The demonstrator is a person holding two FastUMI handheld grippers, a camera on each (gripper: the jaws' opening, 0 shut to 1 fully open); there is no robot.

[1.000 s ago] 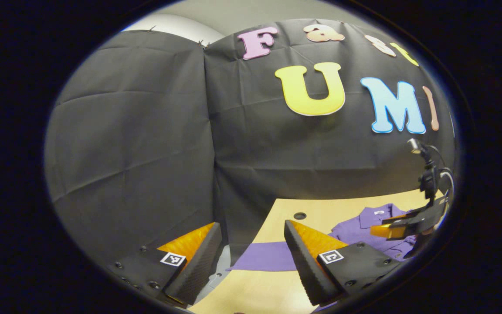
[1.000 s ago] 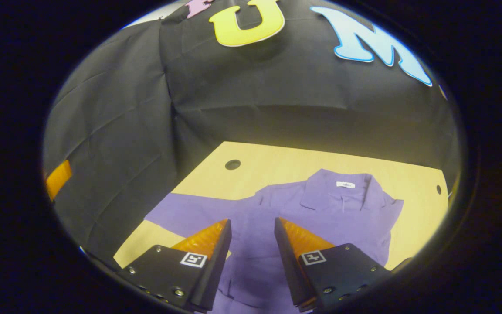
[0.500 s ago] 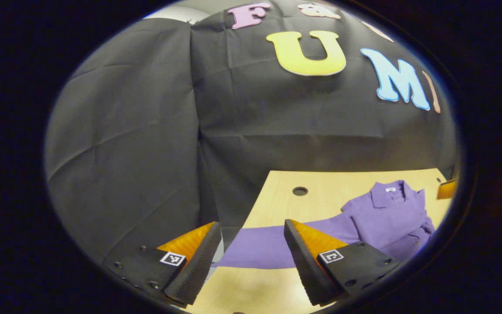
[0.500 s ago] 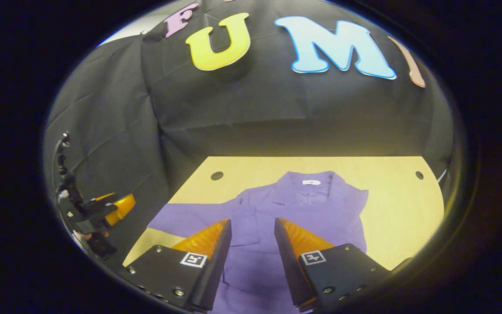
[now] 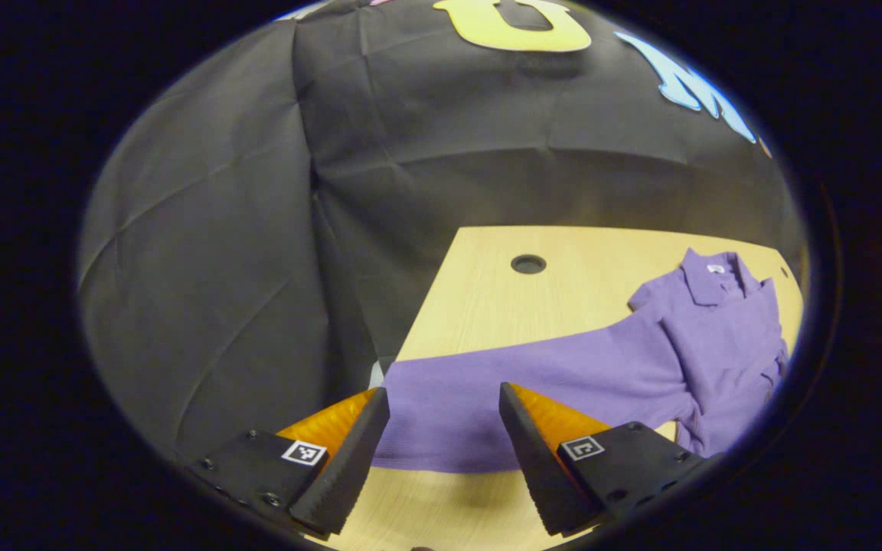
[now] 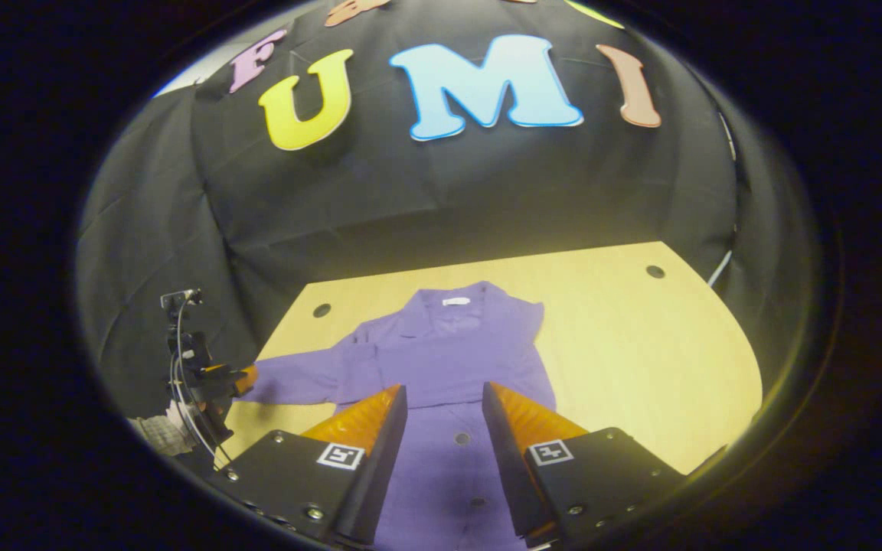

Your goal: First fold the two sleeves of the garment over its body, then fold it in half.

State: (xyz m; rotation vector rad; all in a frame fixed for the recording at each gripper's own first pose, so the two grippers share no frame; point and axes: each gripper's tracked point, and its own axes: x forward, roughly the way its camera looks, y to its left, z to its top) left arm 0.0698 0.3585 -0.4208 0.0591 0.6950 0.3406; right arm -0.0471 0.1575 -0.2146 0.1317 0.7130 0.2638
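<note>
Here a purple long-sleeved collared shirt of soft woven cloth lies flat on a pale wooden counter inside a booth hung with black cloth. Its collar points toward the back wall. One long sleeve stretches out sideways to the counter's left edge; the opposite sleeve appears already folded over the body.

In the left gripper view, the left gripper hangs just above the cuff end of the outstretched sleeve, fingers spread apart and holding nothing. In the right gripper view, the right gripper hovers over the shirt's lower front, fingers likewise apart and empty, and the left gripper appears farther off at the sleeve's end.

The cloth looks light, limp and easily wrinkled, so it will likely sag and drag rather than keep its shape. A sensible hold is a pinch at the cuff edge, lifting the sleeve slightly before carrying it across the body.
</note>
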